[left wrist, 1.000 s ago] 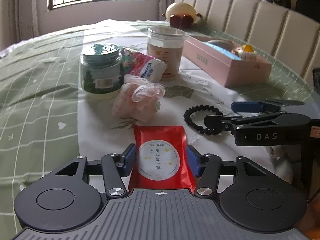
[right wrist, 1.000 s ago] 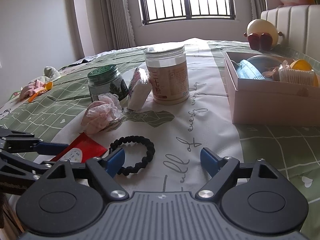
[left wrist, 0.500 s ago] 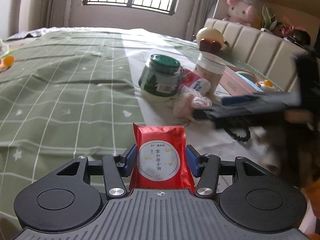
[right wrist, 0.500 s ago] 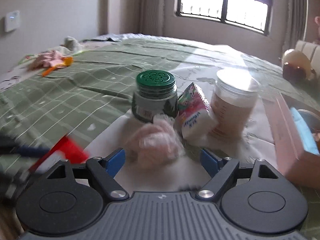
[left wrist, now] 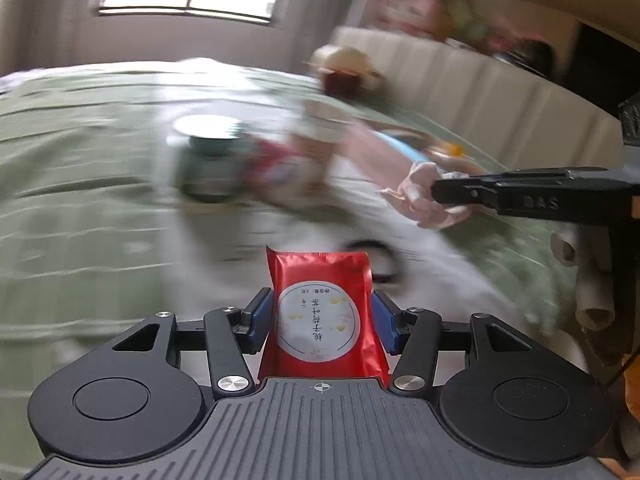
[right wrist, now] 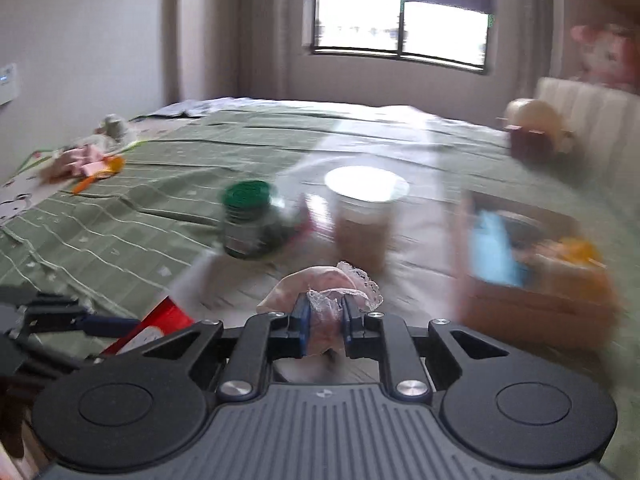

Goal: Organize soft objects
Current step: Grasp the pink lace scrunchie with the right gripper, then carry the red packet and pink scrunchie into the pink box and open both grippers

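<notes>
Between the blue pads of the left gripper (left wrist: 320,316) stands a red packet (left wrist: 322,312) with a white round label, pinched upright at both side edges and raised off the bed. The right gripper (right wrist: 324,326) is nearly closed, its narrow pads squeezing a pink lacy cloth (right wrist: 326,292) that bulges above and in front of them. From the left wrist view the right gripper reaches in from the right side, the cloth (left wrist: 424,196) hanging from its tip in the air.

Beyond the right gripper, slightly left, a green-lidded jar (right wrist: 246,220) stands on the bedspread; what it holds cannot be made out through the blur. Just right of it leans a pink pack (right wrist: 304,216), and next to that a clear tub (right wrist: 366,216) with a white lid and brownish contents. Farther right sits an open pink box (right wrist: 516,304) holding something blue, something orange-yellow and other items too blurred to name. Ahead of the left gripper, a black bracelet (left wrist: 376,260) lies on the cover, partly hidden by the packet.

All rests on a green bedspread (right wrist: 120,232) with white grid lines and a pale central panel. Far left, pink and orange items (right wrist: 84,164) lie near the bed's edge. Farther back, a cream headboard (right wrist: 580,104), a round beige toy (right wrist: 536,128) and a barred window (right wrist: 400,28).
</notes>
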